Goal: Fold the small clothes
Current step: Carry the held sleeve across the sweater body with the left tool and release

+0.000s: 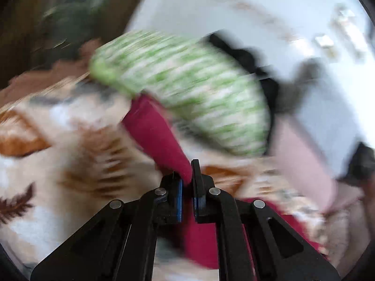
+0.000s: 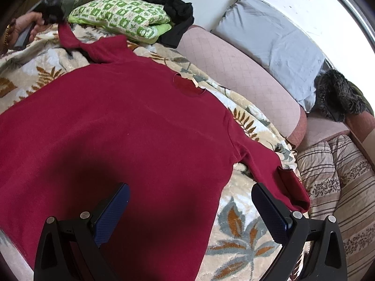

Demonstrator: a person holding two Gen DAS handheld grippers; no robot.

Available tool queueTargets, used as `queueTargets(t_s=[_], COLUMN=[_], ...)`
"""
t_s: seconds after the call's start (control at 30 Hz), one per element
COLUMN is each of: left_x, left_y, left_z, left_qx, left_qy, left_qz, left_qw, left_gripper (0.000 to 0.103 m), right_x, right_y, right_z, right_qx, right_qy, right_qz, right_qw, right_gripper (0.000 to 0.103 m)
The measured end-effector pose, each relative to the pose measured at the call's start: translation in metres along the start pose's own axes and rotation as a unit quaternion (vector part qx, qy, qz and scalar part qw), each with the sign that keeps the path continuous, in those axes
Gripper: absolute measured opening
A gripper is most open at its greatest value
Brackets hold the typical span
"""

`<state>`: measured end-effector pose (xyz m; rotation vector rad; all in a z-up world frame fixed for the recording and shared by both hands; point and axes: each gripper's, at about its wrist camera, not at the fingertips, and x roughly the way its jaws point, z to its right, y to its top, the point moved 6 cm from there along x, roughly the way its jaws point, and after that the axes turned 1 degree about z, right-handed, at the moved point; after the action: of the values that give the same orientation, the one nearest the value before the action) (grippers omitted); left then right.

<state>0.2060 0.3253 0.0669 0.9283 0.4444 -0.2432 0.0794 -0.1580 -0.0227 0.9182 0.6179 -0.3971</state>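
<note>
A dark red sweater (image 2: 117,128) lies spread flat on a leaf-patterned blanket (image 2: 243,241), neck hole toward the pillows. My left gripper (image 1: 187,178) is shut on the end of one red sleeve (image 1: 154,131) and holds it lifted; the view is motion-blurred. It also shows far off in the right wrist view (image 2: 50,15), pinching the sleeve tip (image 2: 68,37). My right gripper (image 2: 189,201) is open and empty above the sweater's lower right side. The other sleeve (image 2: 276,178) lies beside its right finger.
A folded green-and-white checked cloth (image 2: 121,18) with black garments (image 2: 173,7) on it sits at the bed's far end. A pink bolster (image 2: 239,75), a grey pillow (image 2: 269,37), a dark furry item (image 2: 339,98) and a striped quilt (image 2: 332,175) line the right side.
</note>
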Motion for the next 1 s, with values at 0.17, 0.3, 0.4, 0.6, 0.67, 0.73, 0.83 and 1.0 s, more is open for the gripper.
queueTargets(t_s=[0.17,0.3,0.4,0.6,0.67,0.73,0.83,1.0], left_x=[-0.016,0.017,0.040,0.054,0.044,0.039,0.035,0.031], left_y=[-0.043,-0.131,-0.194,-0.268,-0.269,-0.270,-0.270,-0.273], left_z=[0.122,0.168,0.174,0.160,0.164,0.164,0.166,0.156], left_qx=[0.047,0.047,0.031,0.063,0.068,0.064,0.053,0.032], left_qy=[-0.185,-0.224,-0.225,-0.192,-0.200,-0.210,-0.210,-0.214], left_qz=[-0.039,-0.131,-0.198,-0.311,-0.312,-0.318,-0.330,-0.339], left_qw=[0.9809,0.9645,0.9535,0.9287,0.9261,0.9225,0.9189,0.9156], left_gripper=[0.005,0.005,0.005,0.013,0.023,0.032,0.032,0.032], right_x=[-0.003,-0.002,-0.004,-0.003,0.012,0.032,0.067,0.126], right_y=[0.002,0.000,-0.002,0.013,0.026,0.043,0.067,0.074], right_z=[0.009,0.015,0.023,0.065,0.078,0.080,0.063,0.023], right_qx=[0.029,0.043,0.064,0.228,0.303,0.359,0.413,0.497], right_qy=[0.002,0.000,0.002,0.068,0.117,0.165,0.237,0.313], right_qz=[0.003,-0.002,-0.002,0.022,0.017,0.009,-0.025,-0.110], right_qw=[1.000,0.999,0.998,0.971,0.946,0.918,0.879,0.802], right_gripper=[0.103,0.103,0.103,0.103,0.103,0.103,0.103,0.103])
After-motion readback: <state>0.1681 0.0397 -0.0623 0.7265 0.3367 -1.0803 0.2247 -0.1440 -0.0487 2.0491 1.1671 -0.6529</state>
